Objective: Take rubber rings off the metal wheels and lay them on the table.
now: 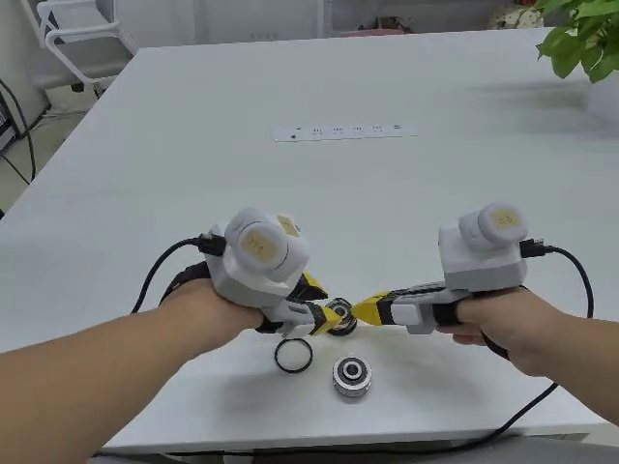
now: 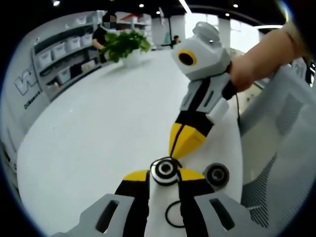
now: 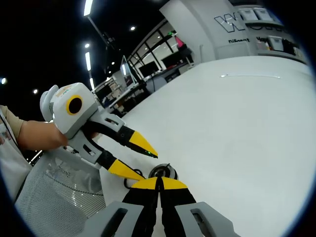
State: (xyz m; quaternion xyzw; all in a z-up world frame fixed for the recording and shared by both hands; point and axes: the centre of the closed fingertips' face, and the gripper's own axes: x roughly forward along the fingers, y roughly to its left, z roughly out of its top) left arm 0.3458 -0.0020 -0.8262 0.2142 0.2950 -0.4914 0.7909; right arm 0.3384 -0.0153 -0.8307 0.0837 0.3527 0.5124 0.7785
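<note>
Black ring [image 1: 293, 355], seemingly loose, beside wheel [image 1: 352, 375]

Black rubber ring [image 1: 293, 355] lying flat on the table [image 1: 290, 193], metal wheel [image 1: 352, 376] resting just beside it, second wheel [image 1: 338, 317] hanging slightly above both.

We see a white desk [image 1: 406, 184]. The left tongs [image 1: 324, 315] and right tongs [image 1: 363, 310] are pale grey with black middles and yellow tips. The loose ring [image 1: 293, 355] is black. The held wheel [image 2: 165, 170] and the other wheel [image 1: 352, 376] are shiny silver and black. The plant [image 1: 583, 41] is green.
</note>
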